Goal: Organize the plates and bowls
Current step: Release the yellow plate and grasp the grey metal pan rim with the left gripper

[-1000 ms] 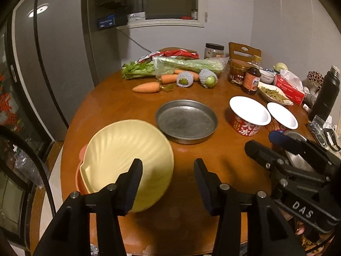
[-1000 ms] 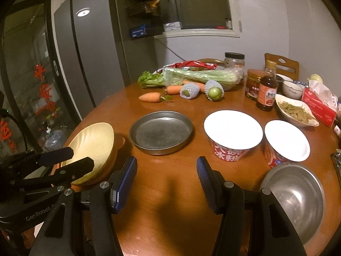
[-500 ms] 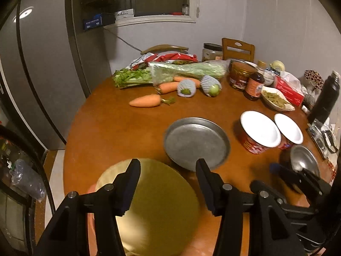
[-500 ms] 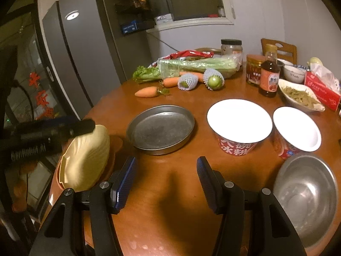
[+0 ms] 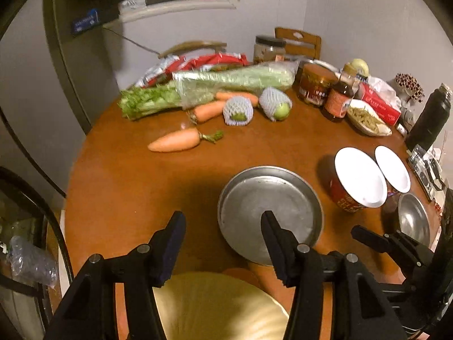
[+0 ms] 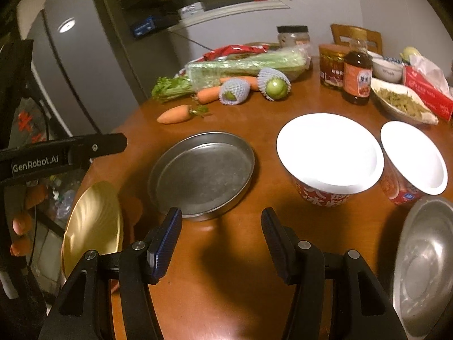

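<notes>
1. On the round wooden table [image 6: 226, 255], the metal plate [image 6: 202, 174] sat mid-table, beside two white-lidded cups [image 6: 329, 153].
2. The left gripper [image 5: 222, 243] was spread wide, empty, above the tilted yellow bowl [image 5: 218, 308].
3. The right gripper [image 6: 220, 240] gaped too, holding nothing, near the steel bowl [image 6: 424, 263].

A round wooden table [image 6: 232, 260] carries a shallow metal pan [image 6: 201, 175], two red paper cups [image 6: 329, 158], a steel bowl [image 6: 424, 263], loose carrots [image 6: 174, 114], wrapped celery [image 6: 243, 66] and a sauce bottle [image 6: 357, 75]
</notes>
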A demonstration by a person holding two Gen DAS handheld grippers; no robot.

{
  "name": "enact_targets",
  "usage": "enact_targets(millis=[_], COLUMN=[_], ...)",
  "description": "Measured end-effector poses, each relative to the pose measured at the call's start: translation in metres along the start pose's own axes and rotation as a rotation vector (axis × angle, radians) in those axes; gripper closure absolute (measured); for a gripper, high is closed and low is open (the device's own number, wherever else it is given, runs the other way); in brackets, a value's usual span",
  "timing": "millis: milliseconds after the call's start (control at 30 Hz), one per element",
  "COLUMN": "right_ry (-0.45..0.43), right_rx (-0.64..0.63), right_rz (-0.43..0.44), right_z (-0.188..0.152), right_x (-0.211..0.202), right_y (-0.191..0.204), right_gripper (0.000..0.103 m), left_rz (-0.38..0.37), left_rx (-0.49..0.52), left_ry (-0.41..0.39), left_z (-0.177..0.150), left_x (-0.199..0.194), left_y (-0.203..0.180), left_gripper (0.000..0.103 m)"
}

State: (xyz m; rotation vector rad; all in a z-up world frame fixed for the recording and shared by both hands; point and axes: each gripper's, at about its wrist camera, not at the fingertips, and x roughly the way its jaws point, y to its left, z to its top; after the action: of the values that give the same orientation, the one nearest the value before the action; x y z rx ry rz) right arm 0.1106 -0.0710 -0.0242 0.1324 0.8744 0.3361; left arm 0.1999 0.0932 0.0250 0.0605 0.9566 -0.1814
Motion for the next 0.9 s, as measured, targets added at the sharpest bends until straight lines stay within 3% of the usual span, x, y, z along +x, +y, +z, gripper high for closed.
enact_targets(millis=[133,533,800,900], right_ry=[0.026,0.096,0.084,0.104], right_rx=[-0.018,0.054,0.051,0.057], right_rz=[-0.022,-0.026,-0.044,-0.042], right_z=[0.004,0.014,0.017,0.017], right_x=[0.013,0.046,0.052,0.058], right_y=[0.008,0.009,0.006,0.004], right_gripper=[0.043,0.043,0.043,0.043], left_rz=[-0.045,-0.06,-0.101,-0.09], left_rx=[-0.011,-0.011,-0.033,-0.055], left_ry=[0.054,0.143,0.189,0.213], left_z=[0.004,0.01,0.014,0.013], left_x=[0.021,0.054,0.074,0.083], left_y=[0.006,0.009,0.003,0.006], left_gripper=[0.048,0.048,0.048,0.054])
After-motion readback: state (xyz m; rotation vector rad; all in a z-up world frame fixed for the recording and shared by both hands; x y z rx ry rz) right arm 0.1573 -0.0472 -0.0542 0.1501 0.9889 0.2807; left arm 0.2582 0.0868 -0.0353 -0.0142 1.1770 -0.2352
